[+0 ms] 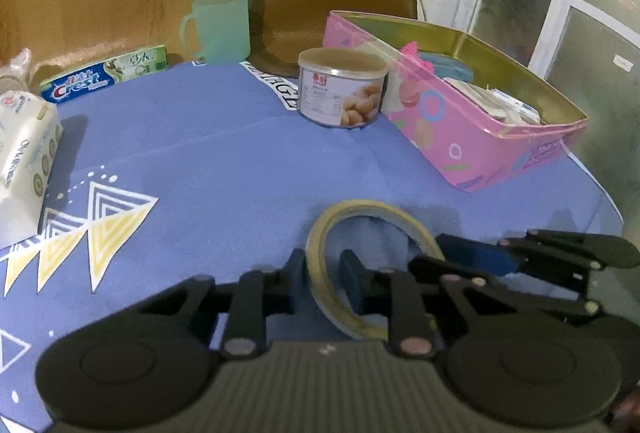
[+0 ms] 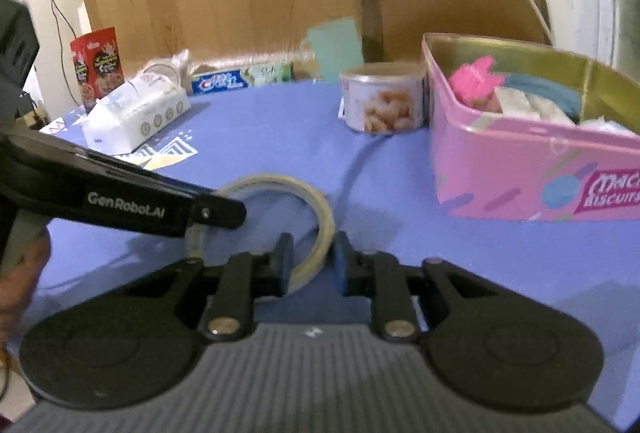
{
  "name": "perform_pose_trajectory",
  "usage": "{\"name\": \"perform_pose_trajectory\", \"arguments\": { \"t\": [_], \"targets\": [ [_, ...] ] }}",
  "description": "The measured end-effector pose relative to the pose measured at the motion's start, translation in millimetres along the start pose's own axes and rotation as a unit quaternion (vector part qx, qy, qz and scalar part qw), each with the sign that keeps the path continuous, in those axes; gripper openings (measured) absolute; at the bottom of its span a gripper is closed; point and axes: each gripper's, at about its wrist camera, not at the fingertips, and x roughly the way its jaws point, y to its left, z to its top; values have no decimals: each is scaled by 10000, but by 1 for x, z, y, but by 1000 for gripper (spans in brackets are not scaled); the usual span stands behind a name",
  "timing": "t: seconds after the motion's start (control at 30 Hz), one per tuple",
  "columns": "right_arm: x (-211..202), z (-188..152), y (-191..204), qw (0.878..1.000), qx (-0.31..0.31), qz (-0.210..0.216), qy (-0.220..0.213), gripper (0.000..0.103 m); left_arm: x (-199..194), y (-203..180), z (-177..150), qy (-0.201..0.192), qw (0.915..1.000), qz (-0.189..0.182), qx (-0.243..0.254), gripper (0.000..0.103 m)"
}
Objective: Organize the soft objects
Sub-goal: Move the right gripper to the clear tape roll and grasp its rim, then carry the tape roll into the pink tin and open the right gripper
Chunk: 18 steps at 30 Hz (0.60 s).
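Gripping the tape roll [image 1: 372,265] from both sides: left gripper [image 1: 323,281] narrow on its left rim, right gripper [image 2: 312,260] narrow on its right rim. Roll stands on edge, near, centre of blue cloth [image 1: 208,153]; pink tin [image 2: 520,169] lies far right, nearer the right gripper.

Left wrist view low over the desk [image 1: 240,161], facing forward along the left gripper [image 1: 324,283], right wrist view likewise behind the right gripper [image 2: 310,259], both close to the tape roll [image 1: 372,269], sharing tin [image 2: 520,169], can [image 1: 342,89], cup [image 1: 218,27]
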Motion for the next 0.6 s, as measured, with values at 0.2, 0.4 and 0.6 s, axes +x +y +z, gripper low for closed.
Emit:
{"name": "perform_pose_trajectory", "arguments": {
  "t": [0.2, 0.4, 0.6],
  "targets": [
    [-17, 15, -15, 9979, 50, -280, -581, 13, -13, -8, 24, -378, 9988, -307, -87, 16],
    [-36, 59, -54, 9843, -249, -1084, -1368, 13, -3, -56, 94, -996, 9923, -628, 387, 16],
    [-3, 102, -139, 9781, 78, -1706, -1189, 14, 72, -104, 174, -789, 9910, -967, 481, 18]
  ]
}}
